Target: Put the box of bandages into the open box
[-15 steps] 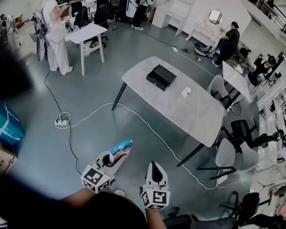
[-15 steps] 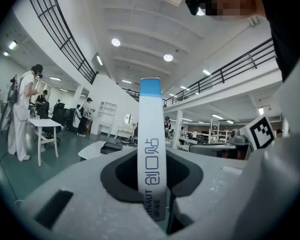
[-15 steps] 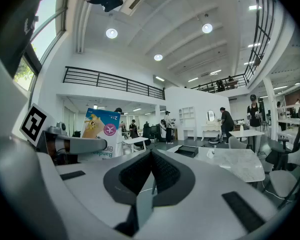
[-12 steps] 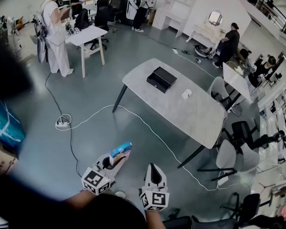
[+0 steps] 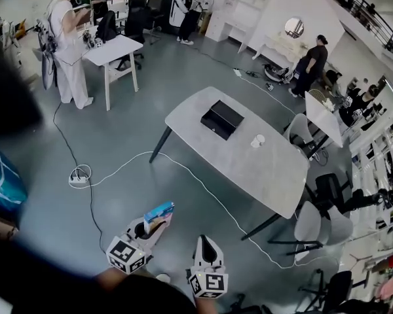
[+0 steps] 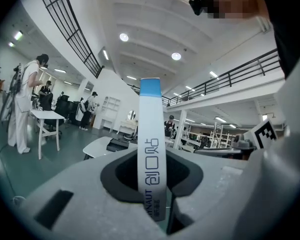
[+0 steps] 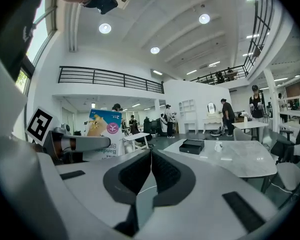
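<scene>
My left gripper (image 5: pixel 156 220) is shut on the box of bandages (image 5: pixel 158 211), a slim blue and white carton held upright over the grey floor. In the left gripper view the carton's narrow edge (image 6: pixel 150 134) stands between the pads of the left gripper (image 6: pixel 151 160). The right gripper (image 5: pixel 206 244) hangs beside it, shut and empty; its pads meet in the right gripper view (image 7: pixel 151 155), where the carton (image 7: pixel 105 129) shows to the left. The open black box (image 5: pixel 221 120) lies on the far end of the grey table (image 5: pixel 268 172), well ahead of both grippers, and is also seen as the black box (image 7: pixel 192 146).
A white cup (image 5: pixel 257 140) stands on the table past the black box. A white cable and power strip (image 5: pixel 78 178) lie on the floor between me and the table. Chairs (image 5: pixel 318 222) crowd the table's right side. People stand at a white desk (image 5: pixel 111 50) far left.
The table with the black box has slid lower and rightward in the head view. Both grippers sit a little lower in the frame. The carton stays in the left gripper.
</scene>
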Available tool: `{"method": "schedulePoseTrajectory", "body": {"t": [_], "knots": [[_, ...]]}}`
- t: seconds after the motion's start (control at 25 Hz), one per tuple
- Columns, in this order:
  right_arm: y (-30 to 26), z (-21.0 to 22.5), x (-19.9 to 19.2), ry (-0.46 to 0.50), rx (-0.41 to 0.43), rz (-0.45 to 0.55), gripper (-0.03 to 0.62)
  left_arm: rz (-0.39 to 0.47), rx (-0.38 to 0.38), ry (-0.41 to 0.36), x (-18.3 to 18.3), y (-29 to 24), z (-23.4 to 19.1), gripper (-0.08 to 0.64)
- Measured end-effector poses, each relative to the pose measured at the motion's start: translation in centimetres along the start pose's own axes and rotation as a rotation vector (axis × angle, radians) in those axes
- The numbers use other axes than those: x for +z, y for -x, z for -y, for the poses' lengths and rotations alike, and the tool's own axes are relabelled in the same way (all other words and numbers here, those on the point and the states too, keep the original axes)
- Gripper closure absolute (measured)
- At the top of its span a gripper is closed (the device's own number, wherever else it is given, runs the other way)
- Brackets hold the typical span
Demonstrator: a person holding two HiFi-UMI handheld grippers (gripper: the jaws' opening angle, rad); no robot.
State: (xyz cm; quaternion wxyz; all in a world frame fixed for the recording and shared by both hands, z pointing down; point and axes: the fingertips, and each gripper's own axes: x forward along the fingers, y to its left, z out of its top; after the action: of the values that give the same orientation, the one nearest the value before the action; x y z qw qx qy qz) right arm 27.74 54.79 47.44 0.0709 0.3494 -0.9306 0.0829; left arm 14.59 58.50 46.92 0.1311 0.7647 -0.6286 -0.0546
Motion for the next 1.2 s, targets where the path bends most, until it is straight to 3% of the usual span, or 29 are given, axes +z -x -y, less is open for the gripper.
{"method": "schedulePoseTrajectory", "body": {"t": [0.2,0.4,0.52,0.64,0.84,1.2], "knots": [[-8.8,-1.2,1.0,0.023,-0.005,-0.052,0.580,-0.009,-0.021,0.034,1.4,-3.0,-7.4,0.472],[-18.0,-3.3,3.7,0.047,-0.006,-0.042,0.580,-0.026,-0.047,0.038,3.6,-5.2,-15.4,0.472],[-21.5,-5.2,4.7,0.047,0.013,-0.039,0.580,-0.043,-0.068,0.062,4.8,-5.7,-19.2,0.472],[-24.5,-6.0,4.8,0.045,-0.019,-0.052,0.580,-0.044,-0.093,0.051,6.1,-6.7,-22.6,0.472],[-27.6,-5.9,4.3,0.026,-0.088,-0.083,0.580,-0.035,-0.130,0.045,7.4,-8.5,-26.5,0.472],[-32.9,-3.2,5.0,0.013,-0.122,-0.083,0.580,-0.027,-0.175,0.039,8.9,-13.6,-30.1,0.472]]}}
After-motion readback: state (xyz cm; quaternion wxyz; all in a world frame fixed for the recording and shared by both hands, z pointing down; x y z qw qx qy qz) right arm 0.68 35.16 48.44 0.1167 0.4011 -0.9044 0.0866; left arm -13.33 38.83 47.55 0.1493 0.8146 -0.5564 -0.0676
